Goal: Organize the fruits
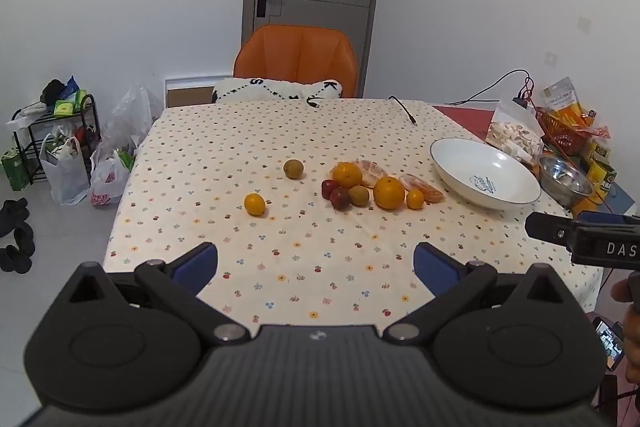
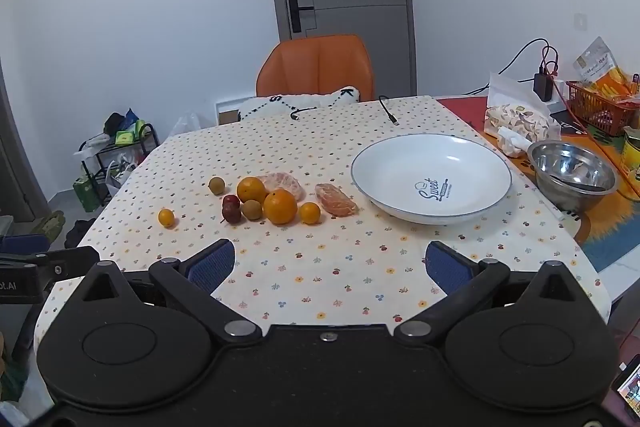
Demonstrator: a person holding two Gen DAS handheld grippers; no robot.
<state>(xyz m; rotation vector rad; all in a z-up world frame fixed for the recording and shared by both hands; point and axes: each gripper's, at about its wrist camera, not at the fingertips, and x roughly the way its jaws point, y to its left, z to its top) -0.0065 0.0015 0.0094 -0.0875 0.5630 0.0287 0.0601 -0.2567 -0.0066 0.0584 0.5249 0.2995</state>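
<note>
Several fruits lie on the patterned tablecloth (image 1: pixel 280 267): two oranges (image 1: pixel 389 192) (image 2: pixel 280 206), small yellow citrus (image 1: pixel 255 204) (image 2: pixel 166 217), two dark red fruits (image 1: pixel 340 197) (image 2: pixel 231 212), brownish round fruits (image 1: pixel 293 169) (image 2: pixel 216 185) and peeled orange pieces (image 1: pixel 424 187) (image 2: pixel 335 199). A white plate (image 1: pixel 460 183) (image 2: pixel 400 195) with nothing in it sits to their right. My left gripper (image 1: pixel 316 265) and right gripper (image 2: pixel 330 261) hover open above the near table edge, well short of the fruit, nothing between the fingers.
A steel bowl (image 2: pixel 572 173), snack bags (image 2: pixel 516 123), an orange basket (image 2: pixel 600 107) and charging cables (image 2: pixel 388 113) crowd the right and far side. An orange chair (image 1: pixel 296 61) stands behind the table. Bags and a rack (image 1: pixel 52 139) sit on the floor at left.
</note>
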